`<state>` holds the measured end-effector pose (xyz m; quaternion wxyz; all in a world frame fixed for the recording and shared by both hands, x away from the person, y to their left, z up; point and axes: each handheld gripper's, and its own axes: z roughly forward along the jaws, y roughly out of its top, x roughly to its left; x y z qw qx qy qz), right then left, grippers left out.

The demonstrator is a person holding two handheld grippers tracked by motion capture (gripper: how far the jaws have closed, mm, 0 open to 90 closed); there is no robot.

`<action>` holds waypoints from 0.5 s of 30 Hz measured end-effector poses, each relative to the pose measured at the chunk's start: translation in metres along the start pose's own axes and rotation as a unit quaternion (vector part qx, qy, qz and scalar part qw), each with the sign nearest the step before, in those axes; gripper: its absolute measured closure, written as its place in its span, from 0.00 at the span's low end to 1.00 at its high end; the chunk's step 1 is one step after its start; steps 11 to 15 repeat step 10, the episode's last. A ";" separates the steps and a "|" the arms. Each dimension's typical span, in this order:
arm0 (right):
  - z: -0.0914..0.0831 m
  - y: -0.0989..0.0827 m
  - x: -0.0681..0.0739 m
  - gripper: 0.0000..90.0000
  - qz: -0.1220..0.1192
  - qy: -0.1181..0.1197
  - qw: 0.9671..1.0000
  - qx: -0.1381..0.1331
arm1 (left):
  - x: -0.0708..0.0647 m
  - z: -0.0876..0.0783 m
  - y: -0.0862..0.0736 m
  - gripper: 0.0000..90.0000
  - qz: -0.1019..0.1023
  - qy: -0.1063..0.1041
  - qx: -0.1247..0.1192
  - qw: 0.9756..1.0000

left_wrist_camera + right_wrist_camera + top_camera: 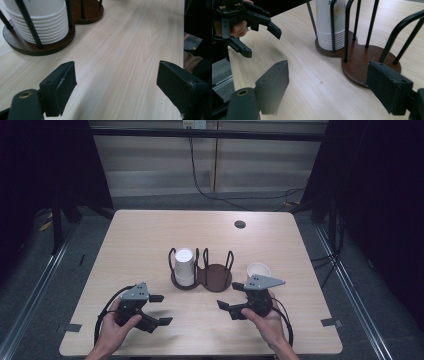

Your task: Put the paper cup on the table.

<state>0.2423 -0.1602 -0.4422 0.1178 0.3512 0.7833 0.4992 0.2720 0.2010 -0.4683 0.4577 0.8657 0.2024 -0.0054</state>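
A dark wooden cup holder (217,276) with black wire posts stands mid-table. Its left bay holds a stack of white paper cups (184,266); its right bay is empty. A single white cup (258,269) stands upright on the table to the right of the holder, just behind my right gripper's grey plate. My left gripper (161,310) rests low at the front left, open, with bare table between its jaws (116,75); the cup stack (42,22) lies ahead of it. My right gripper (229,296) is open with nothing in it (328,75) and faces the holder base (362,62).
A small dark round grommet (240,224) sits near the table's far edge. Cables trail over the floor beyond the table. The left gripper (260,41), held in a hand, shows in the right gripper view at the upper left.
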 end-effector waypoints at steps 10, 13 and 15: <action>0.018 -0.018 0.002 0.18 0.001 0.001 1.000 0.018 | -0.004 0.004 0.002 0.18 0.004 0.000 -0.003 1.000; 0.018 -0.018 0.002 0.18 0.001 0.001 1.000 0.018 | -0.004 0.004 0.002 0.18 0.004 0.000 -0.003 1.000; 0.018 -0.018 0.002 0.18 0.001 0.001 1.000 0.018 | -0.004 0.004 0.002 0.18 0.004 0.000 -0.003 1.000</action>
